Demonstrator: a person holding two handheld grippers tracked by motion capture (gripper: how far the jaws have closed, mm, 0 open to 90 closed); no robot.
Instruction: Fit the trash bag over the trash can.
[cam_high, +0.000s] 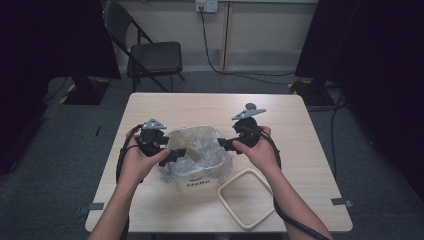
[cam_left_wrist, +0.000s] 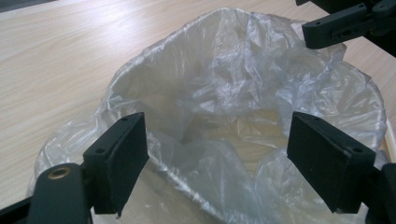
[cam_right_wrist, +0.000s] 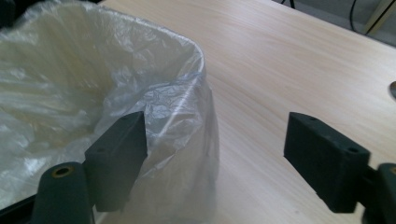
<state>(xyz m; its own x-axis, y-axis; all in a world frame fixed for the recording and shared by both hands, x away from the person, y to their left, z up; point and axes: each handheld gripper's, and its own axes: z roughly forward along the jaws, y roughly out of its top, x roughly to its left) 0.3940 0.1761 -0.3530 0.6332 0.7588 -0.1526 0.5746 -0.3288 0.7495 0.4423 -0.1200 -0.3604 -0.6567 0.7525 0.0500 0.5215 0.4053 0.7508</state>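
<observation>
Wooden table (cam_high: 150, 107): both grippers gape at the bag-lined bin (cam_high: 200, 145)

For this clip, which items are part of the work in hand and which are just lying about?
In the job:
- clear plastic bag lining the small white bin
- left gripper, open at the bag's edge
- right gripper, open at the opposite edge
- cream square ring beside the bin, probably its rim clip

Lying about:
- small dark object on the table
- folding chair behind

Crinkly glossy plastic bag (cam_left_wrist: 243, 93), pale wood-grain table (cam_high: 295, 125)
</observation>
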